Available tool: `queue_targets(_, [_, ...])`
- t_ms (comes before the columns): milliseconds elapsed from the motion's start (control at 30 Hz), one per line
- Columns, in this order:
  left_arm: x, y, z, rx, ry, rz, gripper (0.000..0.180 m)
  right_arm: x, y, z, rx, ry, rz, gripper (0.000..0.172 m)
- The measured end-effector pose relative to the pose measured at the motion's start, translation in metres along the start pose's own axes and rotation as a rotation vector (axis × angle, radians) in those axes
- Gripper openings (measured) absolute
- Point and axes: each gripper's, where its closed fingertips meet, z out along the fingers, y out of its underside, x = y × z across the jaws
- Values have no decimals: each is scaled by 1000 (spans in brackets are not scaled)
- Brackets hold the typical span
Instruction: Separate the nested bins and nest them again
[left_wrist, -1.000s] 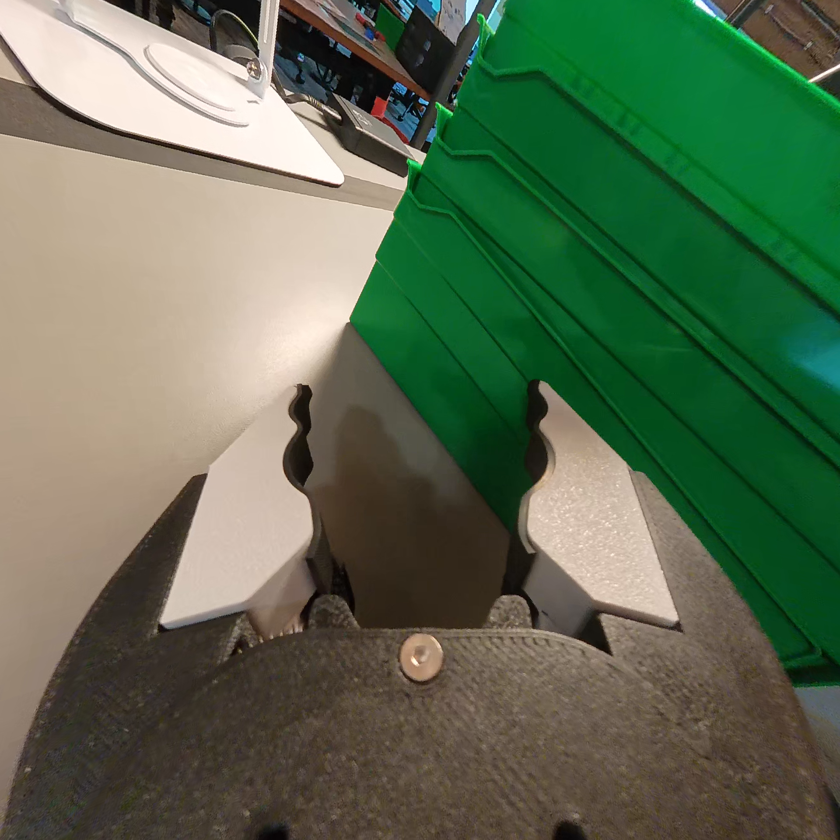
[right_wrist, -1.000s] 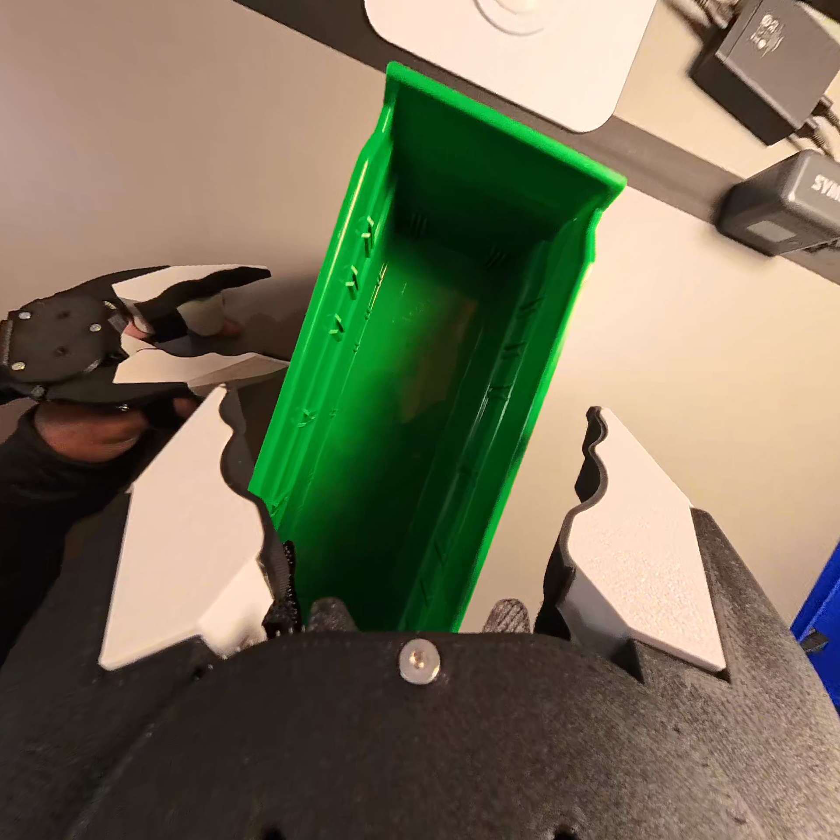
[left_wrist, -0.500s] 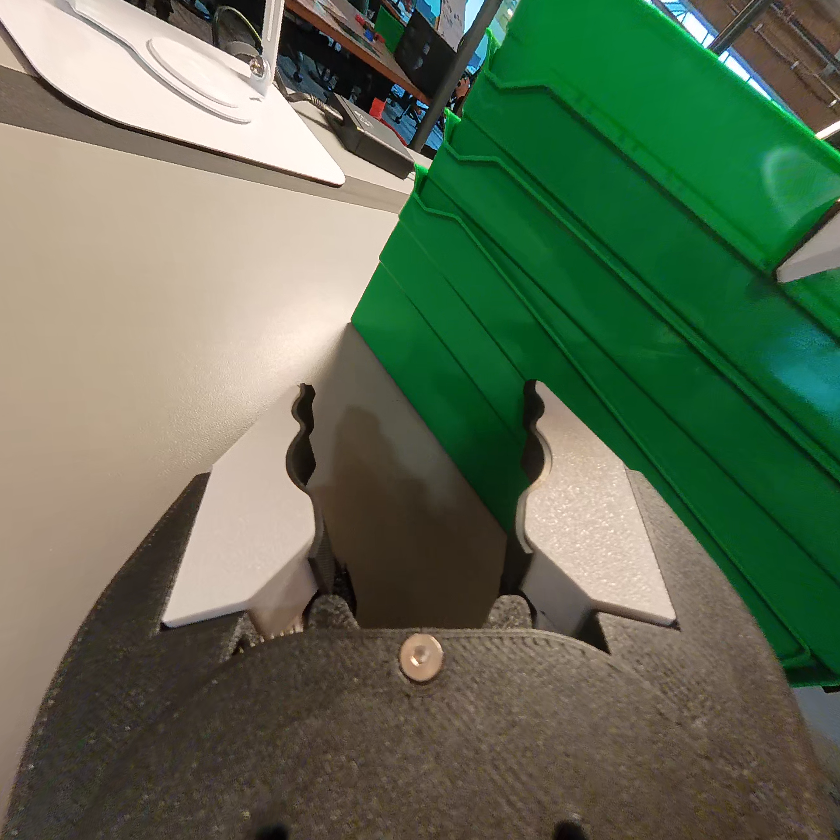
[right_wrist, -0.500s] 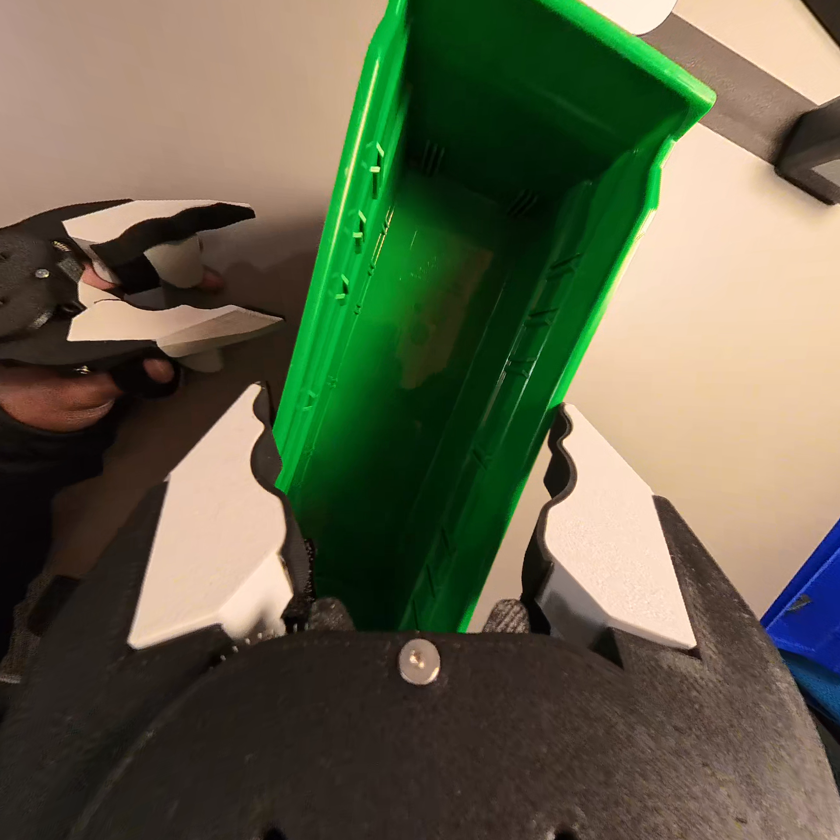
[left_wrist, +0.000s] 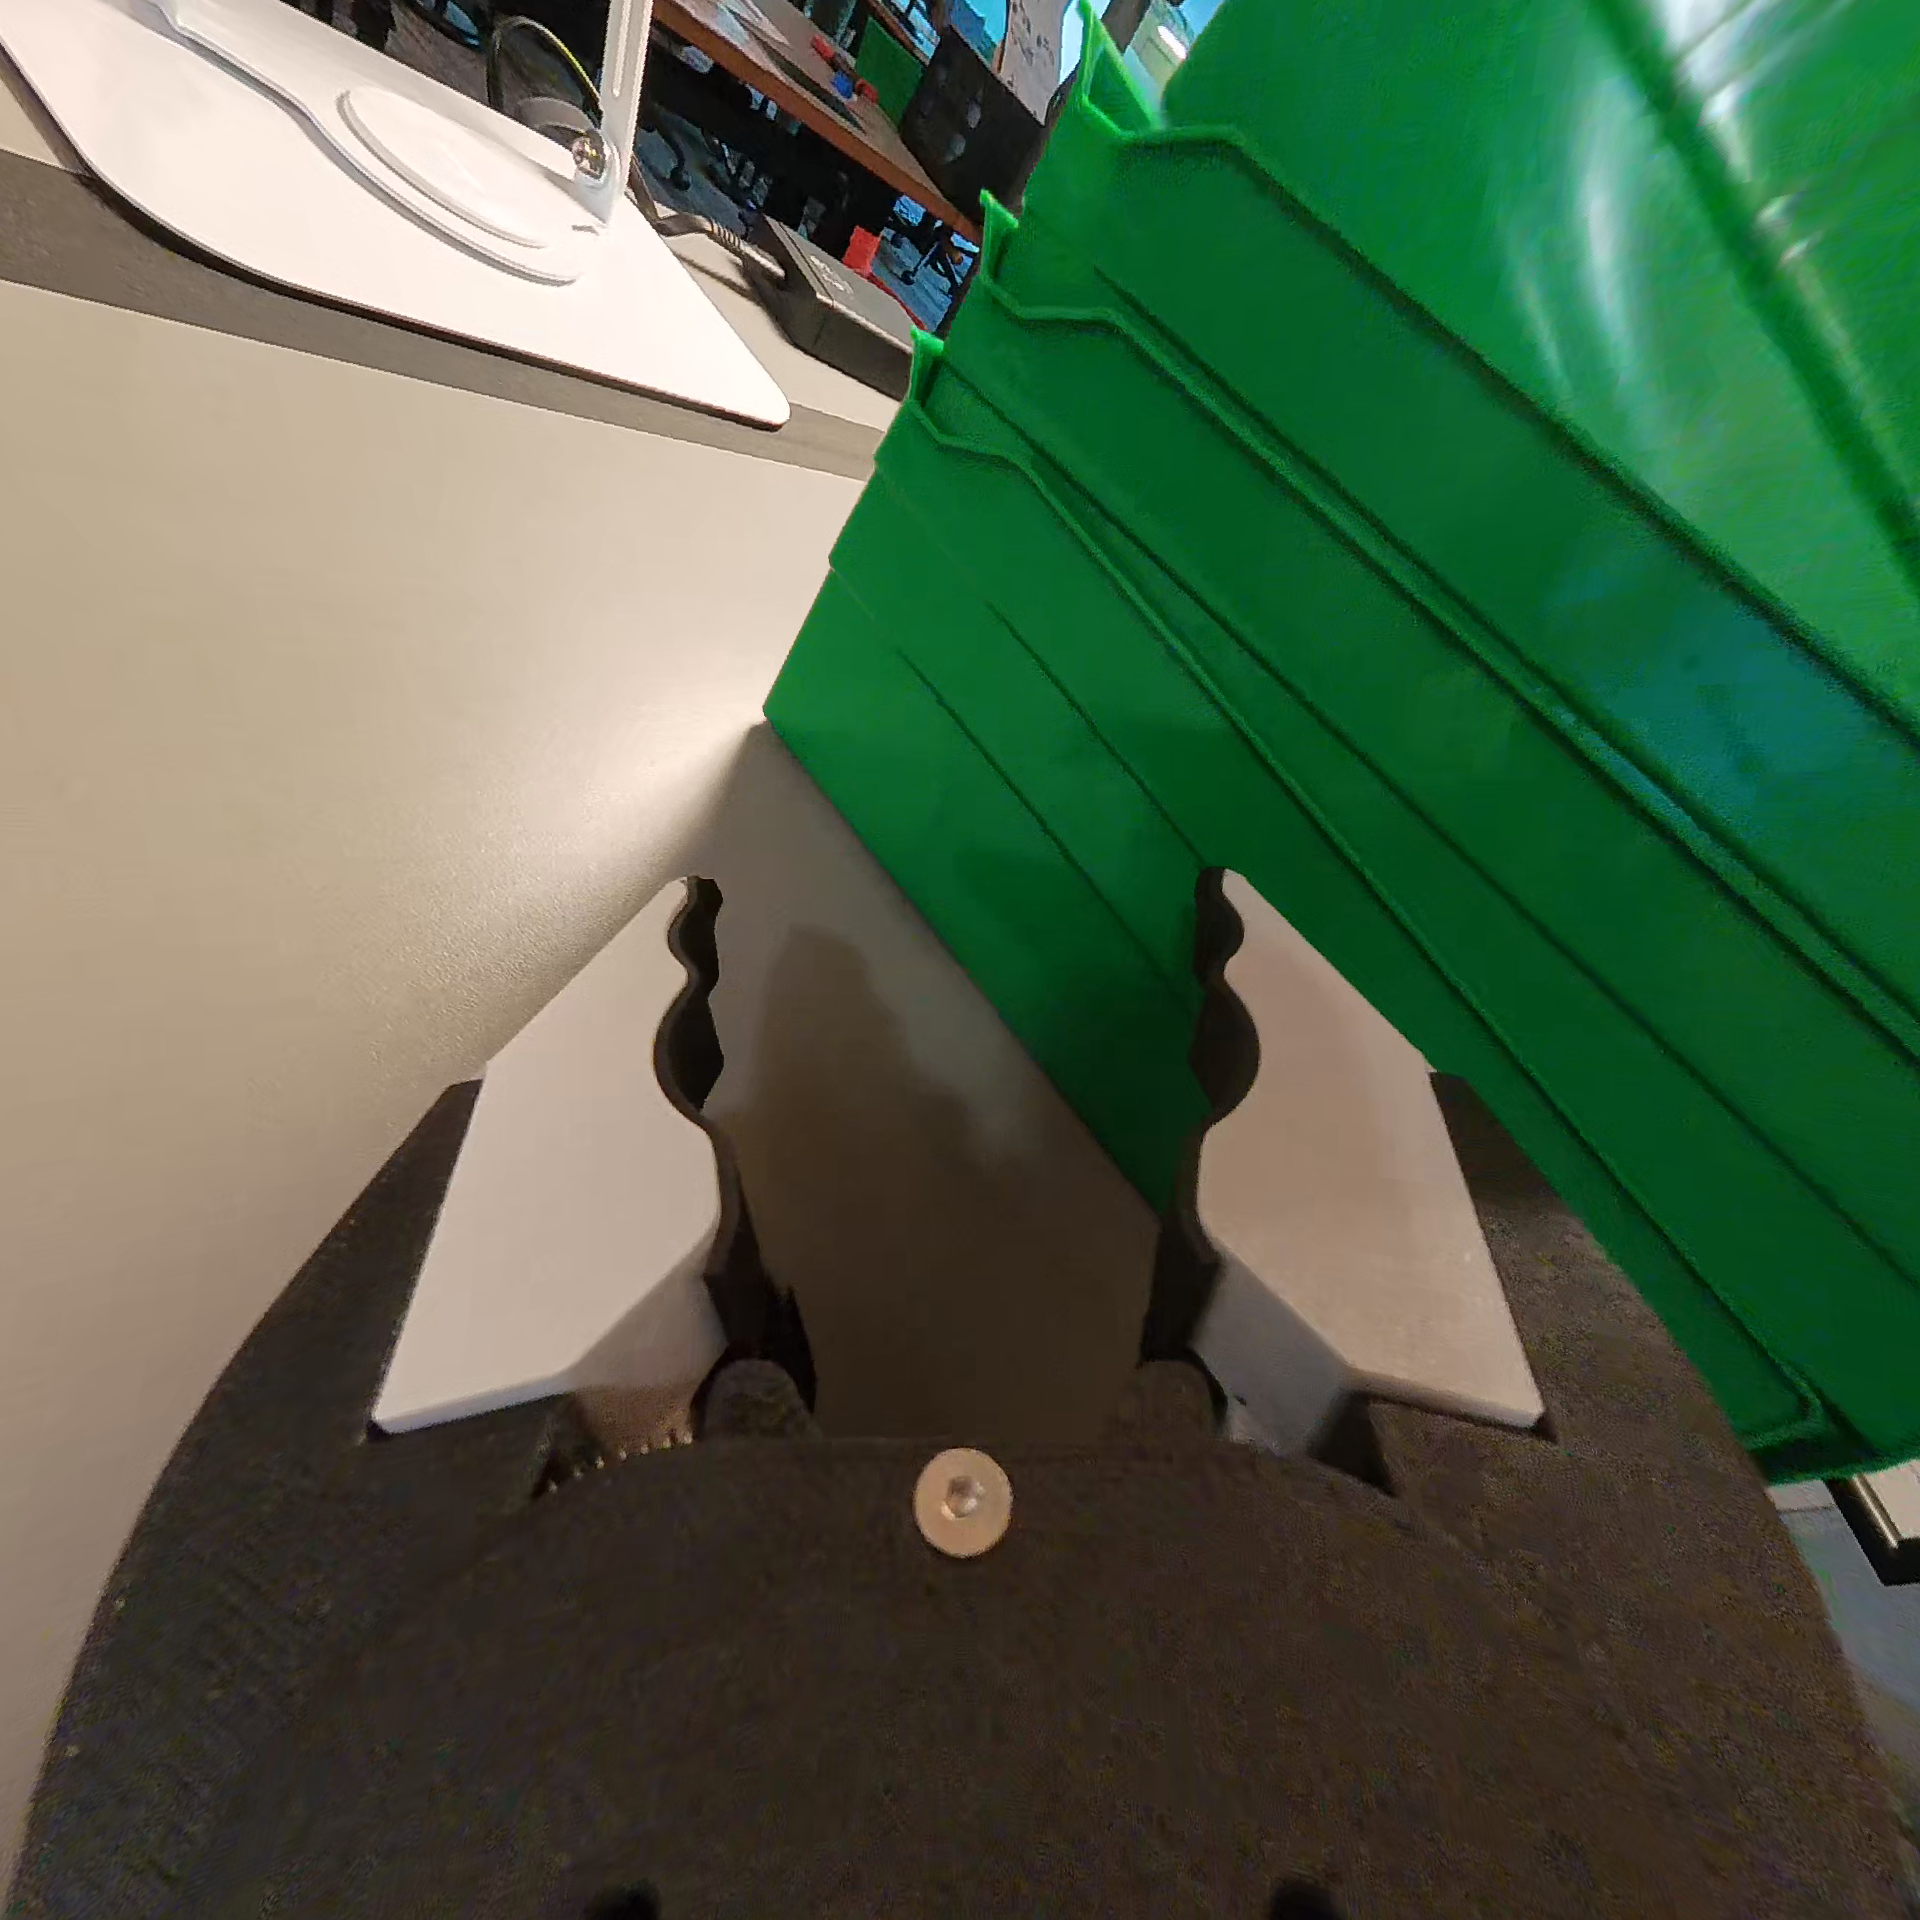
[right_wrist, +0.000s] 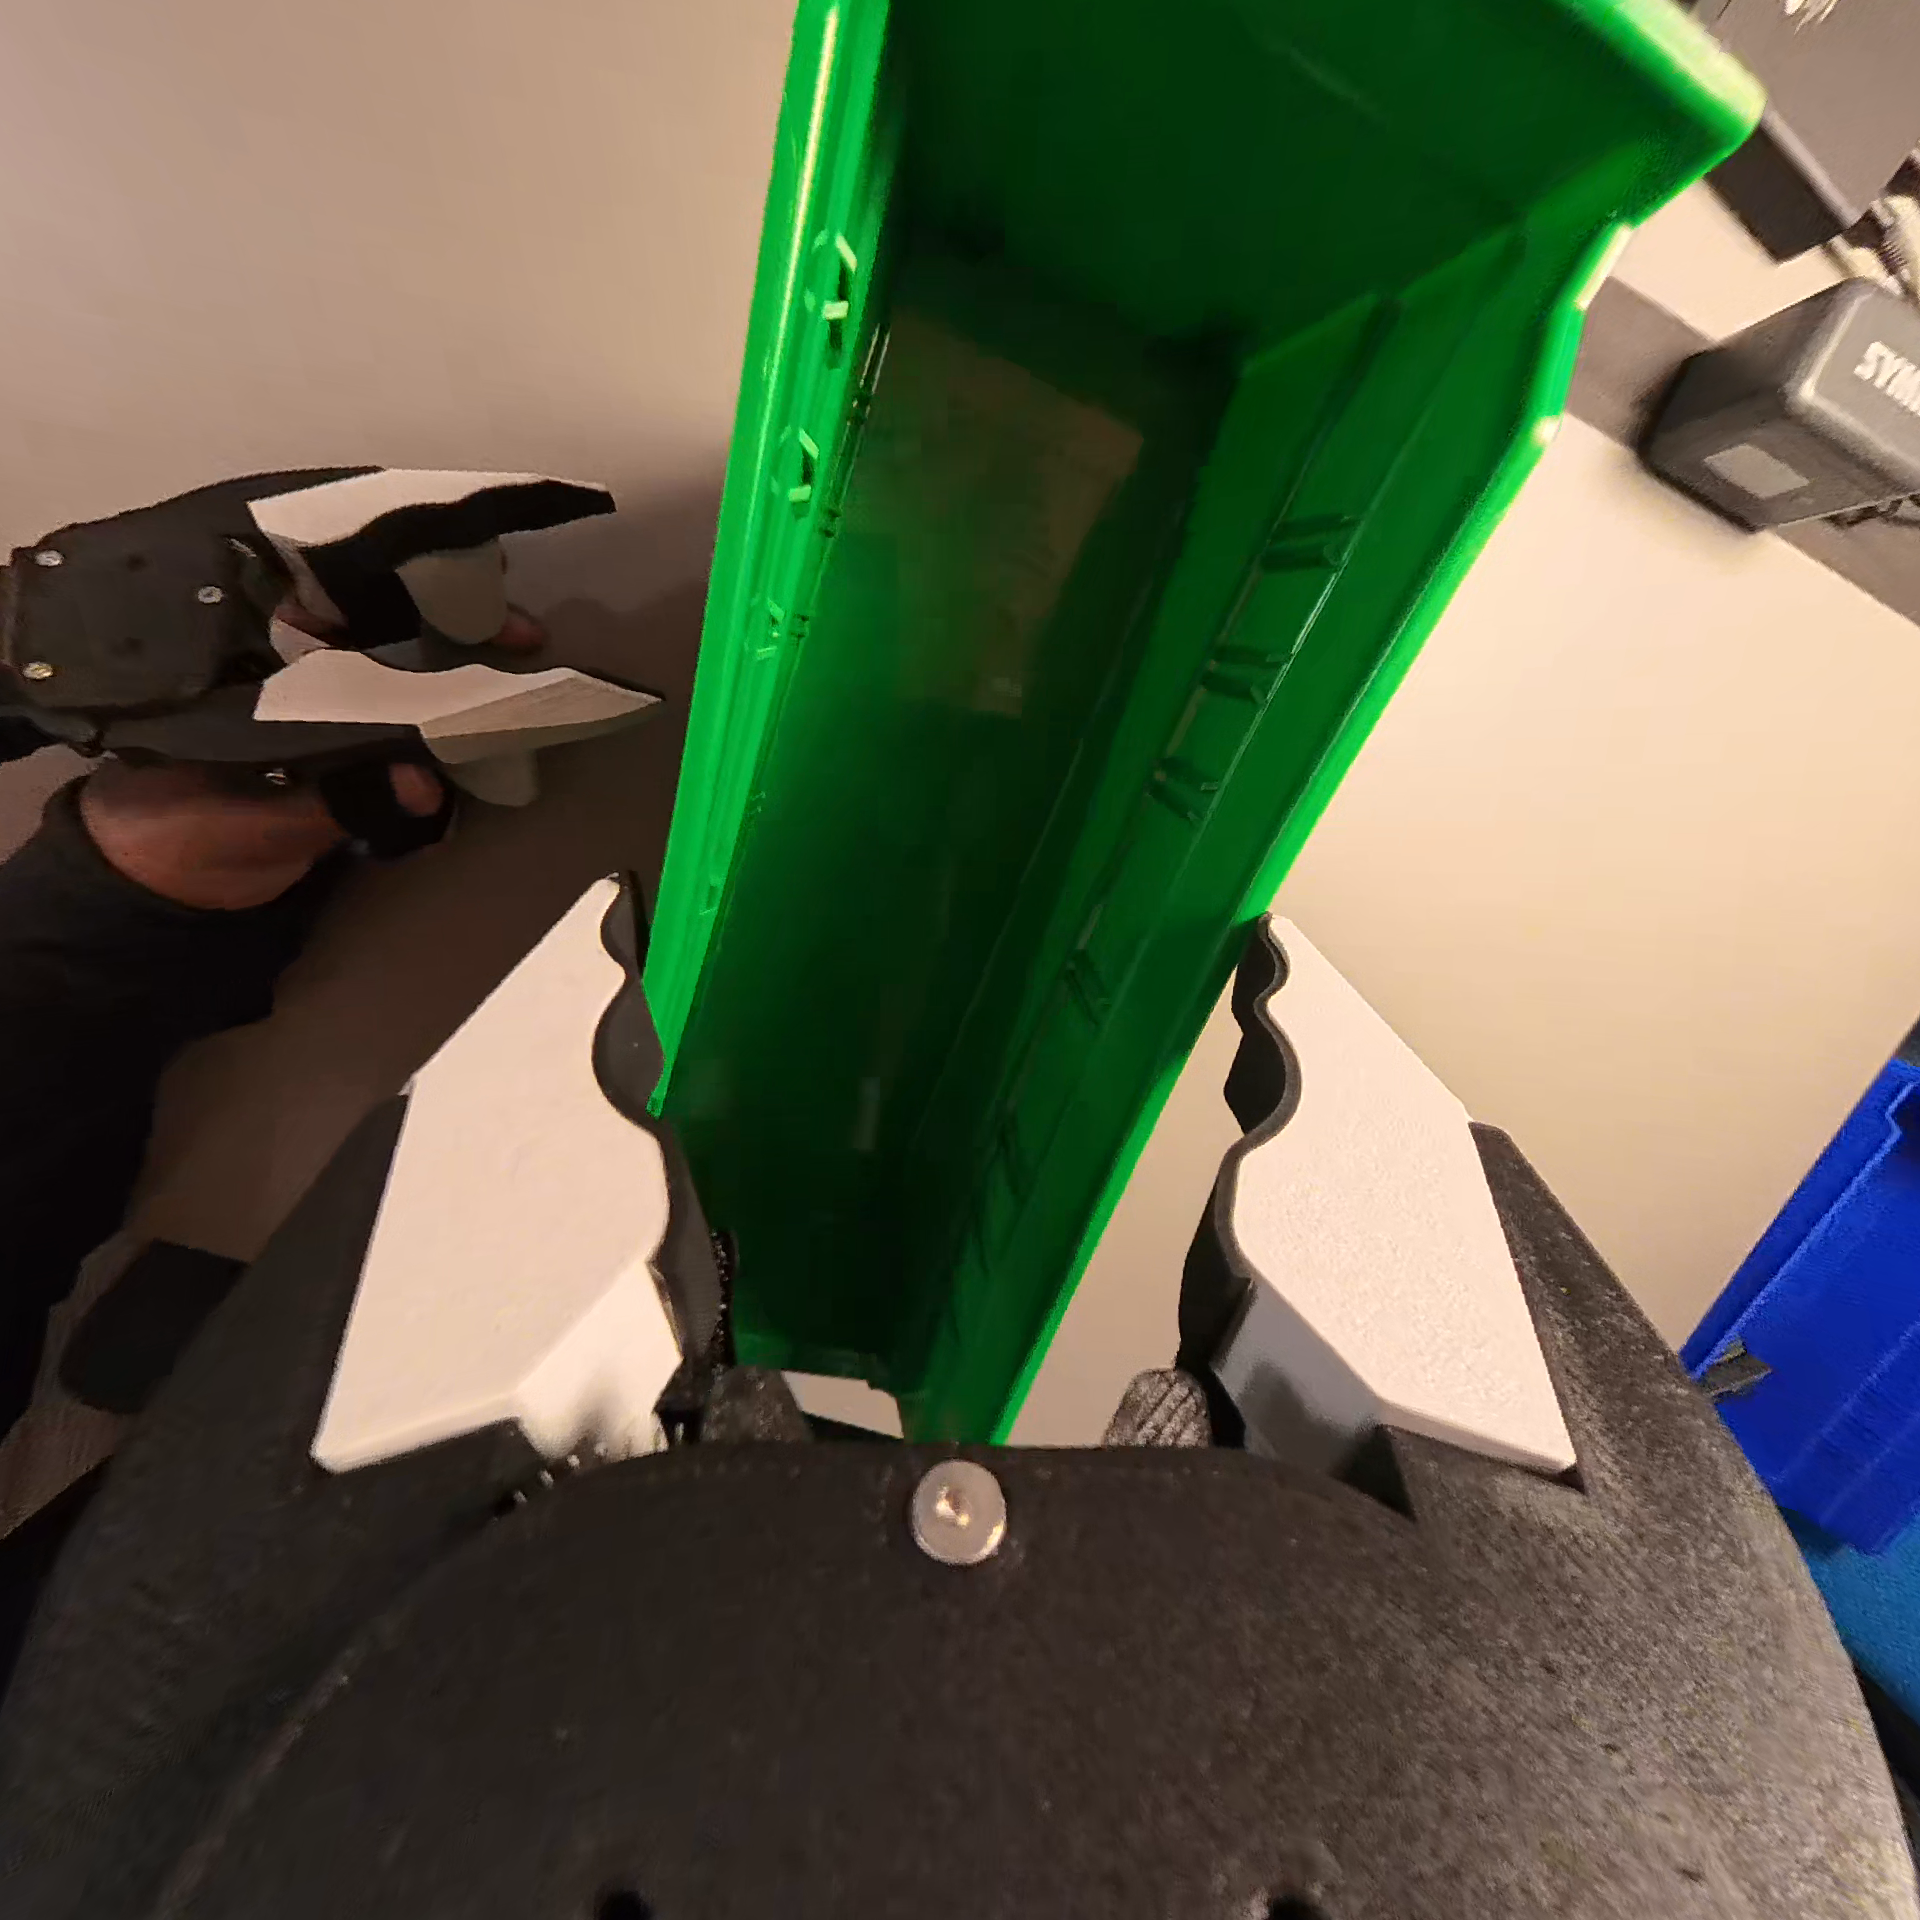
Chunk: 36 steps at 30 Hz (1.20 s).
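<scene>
A stack of nested green bins (left_wrist: 1299, 748) stands on the grey table (left_wrist: 364, 675) in the left wrist view. The top green bin (left_wrist: 1714, 260) is blurred and sits tilted above the rest. My left gripper (left_wrist: 956, 904) is open and empty, low beside the stack's side wall. It also shows in the right wrist view (right_wrist: 634, 597), left of the bin. My right gripper (right_wrist: 940, 914) is over the top green bin (right_wrist: 1039, 623) and looks into it. Its fingers (right_wrist: 623, 1039) press on the two long walls.
A white flat stand base (left_wrist: 364, 187) lies at the table's far edge. Black power adapters (right_wrist: 1787, 416) sit at the back right. A blue bin (right_wrist: 1829, 1351) stands at the right. A person's gloved hand (right_wrist: 208, 852) holds the left gripper.
My right gripper's jaws have narrowed onto the top green bin's walls and moved along it. The top bin has shifted upward from the stack. My left gripper has hardly moved.
</scene>
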Motion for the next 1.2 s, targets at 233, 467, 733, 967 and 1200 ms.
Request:
queue_targets(233, [0, 0, 0, -1, -3, 3, 92, 21, 2, -49, 142, -65, 9, 114])
queue_targets(467, [0, 0, 0, 1, -1, 2, 92, 43, 23, -99, 287, -153, 12, 115])
queue_targets(733, [0, 0, 0, 0, -3, 5, 92, 130, 73, -101, 222, 45, 23, 116])
queue_targets(967, [0, 0, 0, 5, 2, 1, 92, 173, 127, 1, 27, 60, 86, 116])
queue_targets(1200, [0, 0, 0, 2, 1, 1, 92, 188, 160, 86, -72, 25, 115, 120])
